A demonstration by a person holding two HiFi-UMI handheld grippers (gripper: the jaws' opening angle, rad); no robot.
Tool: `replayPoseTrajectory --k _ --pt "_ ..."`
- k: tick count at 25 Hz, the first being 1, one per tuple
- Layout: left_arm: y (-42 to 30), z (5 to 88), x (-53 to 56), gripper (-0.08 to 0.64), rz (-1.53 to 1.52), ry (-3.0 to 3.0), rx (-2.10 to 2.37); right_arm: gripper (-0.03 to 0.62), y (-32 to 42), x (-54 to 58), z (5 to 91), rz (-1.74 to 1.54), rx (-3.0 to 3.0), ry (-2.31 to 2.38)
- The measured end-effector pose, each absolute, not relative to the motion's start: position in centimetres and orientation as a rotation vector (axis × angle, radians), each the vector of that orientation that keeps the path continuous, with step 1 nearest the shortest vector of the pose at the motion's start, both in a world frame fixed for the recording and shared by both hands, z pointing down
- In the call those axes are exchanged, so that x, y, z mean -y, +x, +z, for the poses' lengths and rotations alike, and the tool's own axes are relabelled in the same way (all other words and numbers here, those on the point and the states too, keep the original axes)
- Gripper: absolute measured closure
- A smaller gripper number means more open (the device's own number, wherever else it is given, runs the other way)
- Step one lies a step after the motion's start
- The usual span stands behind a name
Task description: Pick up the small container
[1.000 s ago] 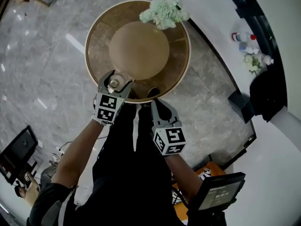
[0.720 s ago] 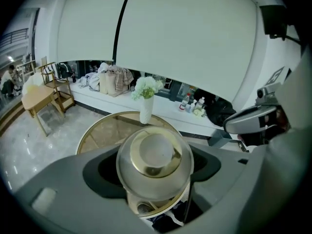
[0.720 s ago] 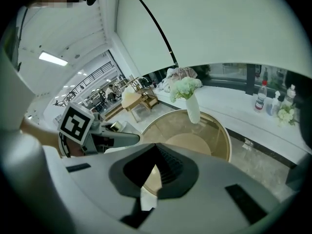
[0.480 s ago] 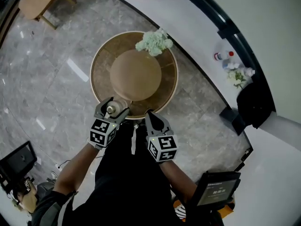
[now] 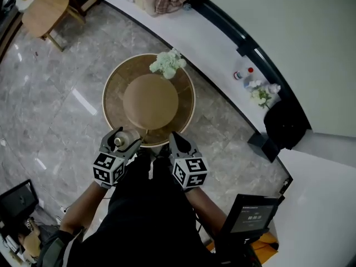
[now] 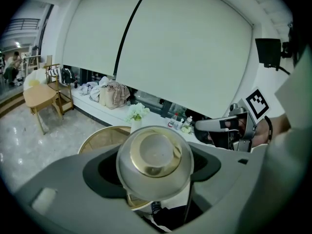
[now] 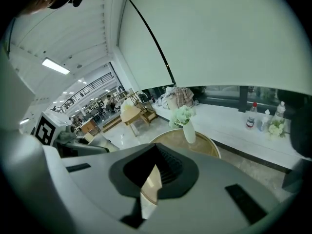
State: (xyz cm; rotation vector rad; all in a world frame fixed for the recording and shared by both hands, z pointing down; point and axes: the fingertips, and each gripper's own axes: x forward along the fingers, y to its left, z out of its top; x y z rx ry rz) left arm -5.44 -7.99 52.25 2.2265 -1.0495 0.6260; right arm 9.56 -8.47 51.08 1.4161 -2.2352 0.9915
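The small container (image 5: pixel 119 142), a silvery pot with a gold-rimmed lid, sits between the jaws of my left gripper (image 5: pixel 120 139), which is shut on it. It hangs just off the near left rim of the round wooden table (image 5: pixel 114 102). In the left gripper view the small container (image 6: pixel 154 162) fills the space between the left gripper's (image 6: pixel 155 177) jaws. My right gripper (image 5: pixel 173 139) hovers at the table's near rim beside it, holding nothing. In the right gripper view the right gripper's (image 7: pixel 148 180) jaws stand together with only a thin slit between them.
A vase of pale green flowers (image 5: pixel 166 63) stands at the table's far edge, beside a raised round disc (image 5: pixel 150 100). A white ledge with bottles (image 5: pixel 243 74) curves behind. A small wooden table (image 5: pixel 43 10) is far left, a screen (image 5: pixel 253 218) near right.
Both grippers have drawn back from over the table toward the body, the left one carrying the container off the table's edge. The table now looks smaller and farther away.
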Motion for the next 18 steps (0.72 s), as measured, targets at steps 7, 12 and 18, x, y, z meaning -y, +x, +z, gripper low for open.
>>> replayPoseTrajectory --k 7,12,18 --pt "-5.2 47.5 6.8 0.229 0.565 2.270 1.056 0.594 9.3 7.2 47.6 1.018 2.275 1.432" --pt "-5.1 45.2 6.0 0.229 0.530 2.283 1.037 0.594 9.0 6.9 45.8 0.996 2.312 1.428" --pt "-5.4 43.4 5.7 0.229 0.495 2.308 1.053 0.594 9.1 7.4 43.7 0.936 2.352 1.440"
